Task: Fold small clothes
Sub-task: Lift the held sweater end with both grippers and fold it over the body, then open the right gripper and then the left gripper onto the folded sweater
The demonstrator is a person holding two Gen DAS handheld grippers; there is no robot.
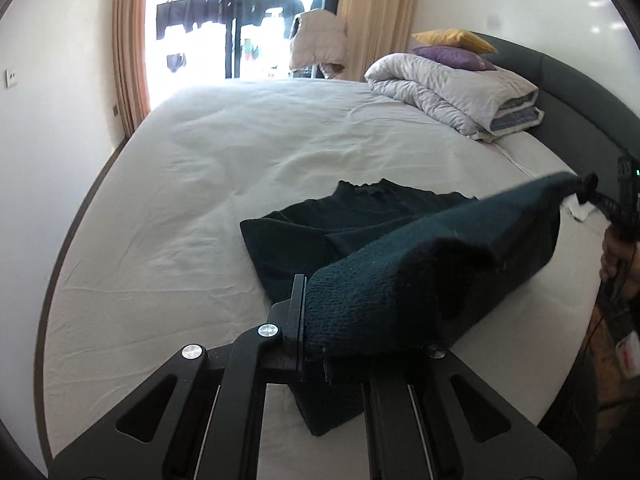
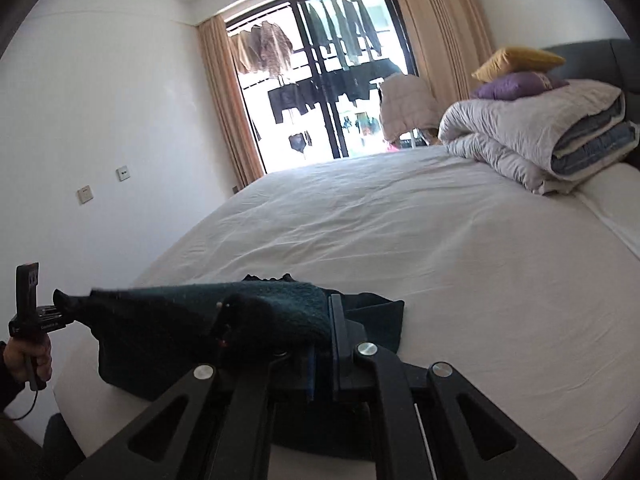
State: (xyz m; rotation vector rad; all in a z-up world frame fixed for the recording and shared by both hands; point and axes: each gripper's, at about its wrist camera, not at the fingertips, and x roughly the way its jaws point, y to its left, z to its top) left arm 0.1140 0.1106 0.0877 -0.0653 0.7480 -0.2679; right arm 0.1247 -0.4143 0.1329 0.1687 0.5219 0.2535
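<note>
A dark green knitted garment (image 1: 360,216) lies partly on the white bed (image 1: 224,168). Its near edge is lifted and stretched between my two grippers. My left gripper (image 1: 320,340) is shut on one corner of that edge. My right gripper (image 2: 320,344) is shut on the other corner (image 2: 280,308). In the left wrist view the right gripper (image 1: 588,192) shows at the far right pinching the cloth. In the right wrist view the left gripper (image 2: 60,312) shows at the far left holding the cloth. The rest of the garment (image 2: 376,308) rests flat on the bed (image 2: 440,248).
A folded grey duvet (image 1: 452,92) with a purple pillow (image 1: 452,56) and a yellow pillow (image 1: 456,38) sits at the head of the bed by the dark headboard (image 1: 580,92). A window with curtains (image 1: 128,40) is beyond the far edge. A wall is at left.
</note>
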